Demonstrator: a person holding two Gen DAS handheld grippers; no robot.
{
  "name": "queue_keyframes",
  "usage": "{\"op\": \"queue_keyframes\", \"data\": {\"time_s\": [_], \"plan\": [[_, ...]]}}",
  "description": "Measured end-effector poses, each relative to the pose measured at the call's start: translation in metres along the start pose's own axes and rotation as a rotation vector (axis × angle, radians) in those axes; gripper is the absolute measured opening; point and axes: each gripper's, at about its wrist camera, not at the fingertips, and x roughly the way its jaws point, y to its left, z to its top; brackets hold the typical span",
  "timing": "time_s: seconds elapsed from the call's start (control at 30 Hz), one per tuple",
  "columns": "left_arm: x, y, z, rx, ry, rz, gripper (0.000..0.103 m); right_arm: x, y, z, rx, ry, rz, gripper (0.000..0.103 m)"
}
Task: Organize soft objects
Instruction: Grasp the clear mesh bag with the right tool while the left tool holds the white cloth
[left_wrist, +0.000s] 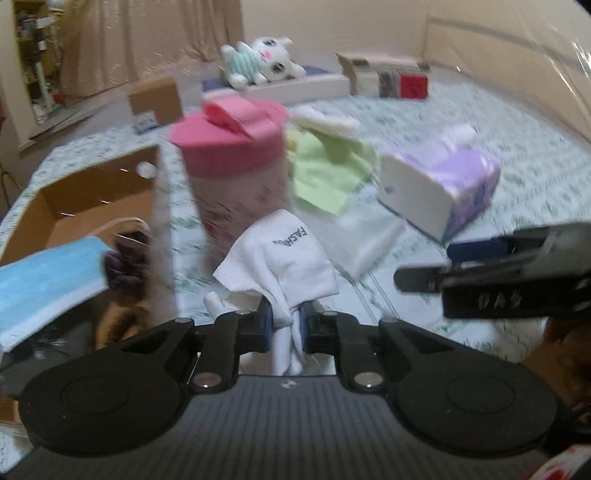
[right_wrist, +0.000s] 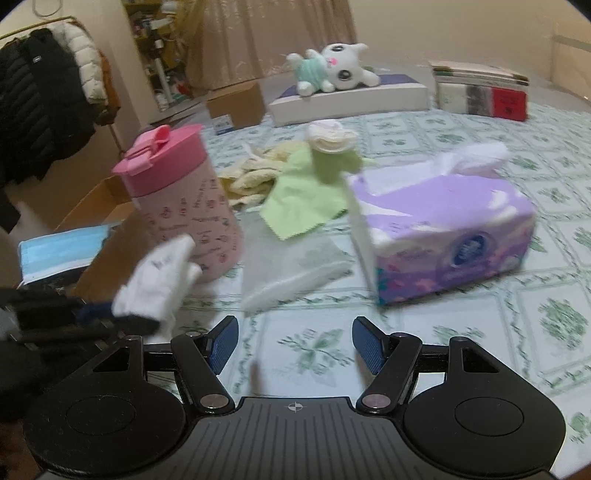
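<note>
1. The left gripper (left_wrist: 287, 320) is clamped on a white sock (left_wrist: 284, 258), lifted above the patterned tablecloth (right_wrist: 461, 332).
2. The right gripper (right_wrist: 293, 345) hangs released, nothing between its jaws.
3. Beyond stand a pink canister (right_wrist: 181, 206), a green cloth (right_wrist: 299, 199) and a tissue box (right_wrist: 447, 229).
4. Farthest lies a plush toy (right_wrist: 332, 66).

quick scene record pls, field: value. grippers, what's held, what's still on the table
left gripper: shut on white fabric sock, lifted
right gripper: open, empty, above patterned tablecloth
still on table: light green cloth, purple tissue box, pink-lidded cylindrical canister
open cardboard box: left of canister, blue face mask at its edge
</note>
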Motion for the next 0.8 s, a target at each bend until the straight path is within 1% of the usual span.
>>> {"op": "queue_keyframes", "data": {"time_s": [0.17, 0.27, 0.33, 0.4, 0.5, 0.57, 0.6, 0.67, 0.7, 0.73, 0.8], "plan": [[-0.015, 0.019, 0.009, -0.045, -0.041, 0.027, 0.012, 0.017, 0.024, 0.007, -0.114, -0.018, 0.022, 0.069], [-0.019, 0.027, 0.012, -0.071, -0.052, 0.027, 0.012, 0.032, 0.038, 0.012, -0.206, -0.022, 0.005, 0.069], [-0.018, 0.03, 0.012, -0.084, -0.053, 0.026, 0.012, 0.044, 0.047, 0.015, -0.277, -0.019, -0.026, 0.069], [-0.016, 0.032, 0.01, -0.089, -0.049, 0.024, 0.012, 0.06, 0.052, 0.016, -0.329, 0.002, -0.063, 0.069], [-0.016, 0.033, 0.008, -0.094, -0.043, 0.018, 0.012, 0.081, 0.052, 0.017, -0.352, 0.047, -0.101, 0.068], [-0.016, 0.033, 0.007, -0.097, -0.046, 0.017, 0.012, 0.086, 0.047, 0.017, -0.342, 0.062, -0.109, 0.049], [-0.016, 0.033, 0.007, -0.098, -0.047, 0.016, 0.012, 0.085, 0.046, 0.017, -0.332, 0.059, -0.112, 0.044], [-0.016, 0.033, 0.006, -0.097, -0.045, 0.014, 0.012, 0.08, 0.044, 0.015, -0.323, 0.063, -0.114, 0.013], [-0.017, 0.032, 0.005, -0.096, -0.045, 0.014, 0.012, 0.077, 0.043, 0.015, -0.319, 0.067, -0.115, 0.009], [-0.017, 0.031, 0.005, -0.095, -0.046, 0.013, 0.012, 0.072, 0.043, 0.015, -0.312, 0.073, -0.113, 0.002], [-0.02, 0.029, 0.004, -0.096, -0.048, 0.009, 0.012, 0.062, 0.039, 0.013, -0.283, 0.093, -0.096, 0.001]]}}
